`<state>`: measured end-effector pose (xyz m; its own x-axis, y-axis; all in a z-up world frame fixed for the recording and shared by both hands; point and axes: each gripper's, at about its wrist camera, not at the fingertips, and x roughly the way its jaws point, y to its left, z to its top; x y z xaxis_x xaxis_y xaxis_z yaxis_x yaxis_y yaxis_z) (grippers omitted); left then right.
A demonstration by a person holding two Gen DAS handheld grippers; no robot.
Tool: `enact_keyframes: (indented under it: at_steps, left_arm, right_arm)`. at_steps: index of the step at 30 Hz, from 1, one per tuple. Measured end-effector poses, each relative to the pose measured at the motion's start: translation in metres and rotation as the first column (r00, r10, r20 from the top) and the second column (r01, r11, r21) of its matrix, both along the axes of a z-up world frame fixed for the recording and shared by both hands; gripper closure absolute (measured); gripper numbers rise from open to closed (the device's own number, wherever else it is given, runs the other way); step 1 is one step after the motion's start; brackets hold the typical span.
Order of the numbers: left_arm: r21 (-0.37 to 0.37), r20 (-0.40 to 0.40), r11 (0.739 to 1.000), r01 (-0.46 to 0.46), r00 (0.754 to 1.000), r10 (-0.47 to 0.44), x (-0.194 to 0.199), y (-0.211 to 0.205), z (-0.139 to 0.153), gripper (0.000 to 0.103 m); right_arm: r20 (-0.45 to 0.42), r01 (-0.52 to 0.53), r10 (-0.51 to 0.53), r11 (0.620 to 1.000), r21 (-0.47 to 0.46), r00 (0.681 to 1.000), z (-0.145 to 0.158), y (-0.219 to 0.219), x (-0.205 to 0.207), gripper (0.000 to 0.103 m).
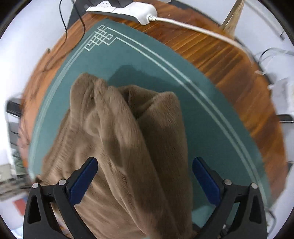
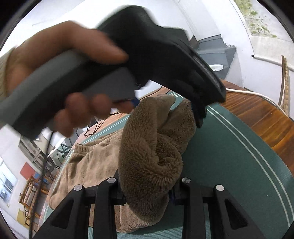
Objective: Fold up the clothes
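Note:
A tan fleece garment lies bunched on a green mat. My left gripper points steeply down over it, open, its blue pads wide apart with a raised ridge of fleece between them but not pinched. In the right wrist view, my right gripper is shut on a thick fold of the fleece garment, which hides its fingertips. That fold stands up off the mat. A person's hand holds the left tool just above the fold's top.
The mat covers a round wooden table. A white power strip and its cable lie at the table's far edge, with thin black wires beside them. Shelving and chairs stand off to the left.

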<state>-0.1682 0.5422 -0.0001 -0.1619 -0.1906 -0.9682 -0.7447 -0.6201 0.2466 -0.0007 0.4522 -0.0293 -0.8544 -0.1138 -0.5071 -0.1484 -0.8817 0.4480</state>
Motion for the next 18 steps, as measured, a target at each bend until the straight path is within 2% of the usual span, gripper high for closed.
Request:
enact_keyframes:
  at_steps: [3, 6, 7, 9, 10, 13, 15, 18]
  left_arm:
    - [-0.104, -0.062, 0.993, 0.061, 0.996, -0.068, 0.006, 0.011, -0.016, 0.0]
    - [-0.14, -0.101, 0.981, 0.131, 0.984, -0.145, 0.016, 0.017, -0.024, 0.0]
    - [-0.129, -0.105, 0.982, 0.136, 0.983, -0.15, 0.018, 0.017, -0.023, 0.006]
    - [-0.112, -0.094, 0.984, 0.136, 0.985, -0.147, 0.017, 0.015, -0.022, 0.034]
    - [-0.103, -0.085, 0.985, 0.135, 0.986, -0.144, 0.016, 0.014, -0.021, 0.054]
    - [-0.033, -0.071, 0.993, 0.111, 0.991, -0.113, 0.007, 0.002, -0.008, 0.068]
    - [0.041, -0.048, 0.997, 0.068, 0.997, -0.066, -0.002, -0.012, 0.005, 0.071]
    - [0.162, -0.008, 0.987, 0.002, 1.0, -0.001, -0.014, -0.036, 0.028, 0.074]
  right_arm:
    - [-0.003, -0.01, 0.01, 1.0, 0.015, 1.0, 0.0, -0.003, -0.001, 0.069]
    - [-0.004, -0.021, 0.021, 1.0, 0.019, 1.0, 0.001, -0.006, -0.003, 0.069]
    - [-0.003, -0.021, 0.021, 0.999, 0.024, 1.0, 0.001, -0.007, -0.004, 0.069]
    - [0.002, -0.017, 0.017, 0.999, 0.034, 1.0, 0.001, -0.007, -0.006, 0.069]
    - [0.004, -0.015, 0.015, 0.999, 0.039, 1.0, 0.0, -0.007, -0.008, 0.069]
    - [0.014, 0.002, -0.003, 0.999, 0.045, 1.0, -0.001, -0.004, -0.01, 0.069]
    - [0.014, 0.016, -0.017, 0.998, 0.053, 1.0, 0.001, -0.003, -0.01, 0.069]
    - [0.007, 0.024, -0.025, 0.997, 0.067, 1.0, 0.007, -0.006, -0.007, 0.069]
